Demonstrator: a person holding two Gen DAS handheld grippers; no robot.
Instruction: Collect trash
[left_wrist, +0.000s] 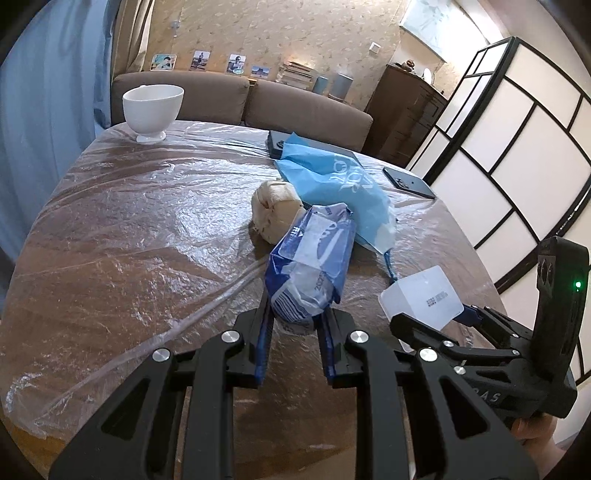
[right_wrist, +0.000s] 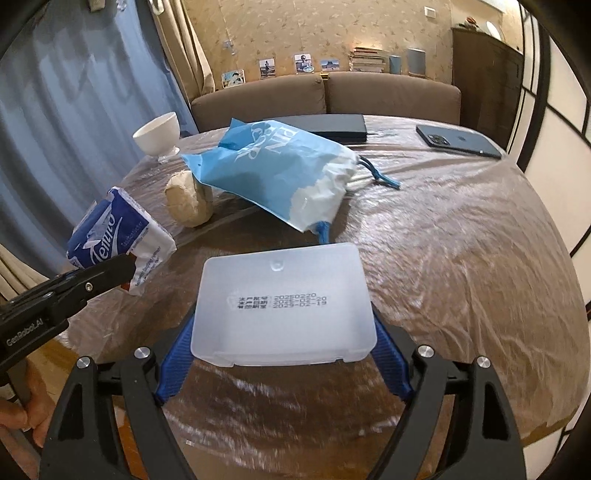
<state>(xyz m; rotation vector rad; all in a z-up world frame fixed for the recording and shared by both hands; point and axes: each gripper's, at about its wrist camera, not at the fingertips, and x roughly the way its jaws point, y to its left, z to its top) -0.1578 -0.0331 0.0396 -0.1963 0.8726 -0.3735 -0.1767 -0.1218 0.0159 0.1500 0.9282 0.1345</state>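
Over the plastic-covered table (right_wrist: 461, 236): left gripper (left_wrist: 295, 325) clamped on a blue-and-white tissue pack (left_wrist: 310, 266), lifted clear of the surface, long axis running straight out along the fingers. Right gripper (right_wrist: 284, 354) spread wide around a frosted plastic box (right_wrist: 282, 306), both blue fingers (right_wrist: 175, 365) pressed against its short sides, box held roughly flat with its broad face up, long axis lying across the jaws. Beyond both, near the table's middle: blue drawstring bag (right_wrist: 280, 162) on its side, gathered mouth and cords turned toward the right gripper, closed corner toward the white bowl (right_wrist: 157, 134). Crumpled beige wad (right_wrist: 186, 201) tucked just beside the bag's near-left edge, closer to the left gripper. Likely next: carrying either piece forward to the bag's mouth, right side nearer to it. Phone (right_wrist: 460, 142) and dark flat case (right_wrist: 332, 123) farther back, well apart from the trash
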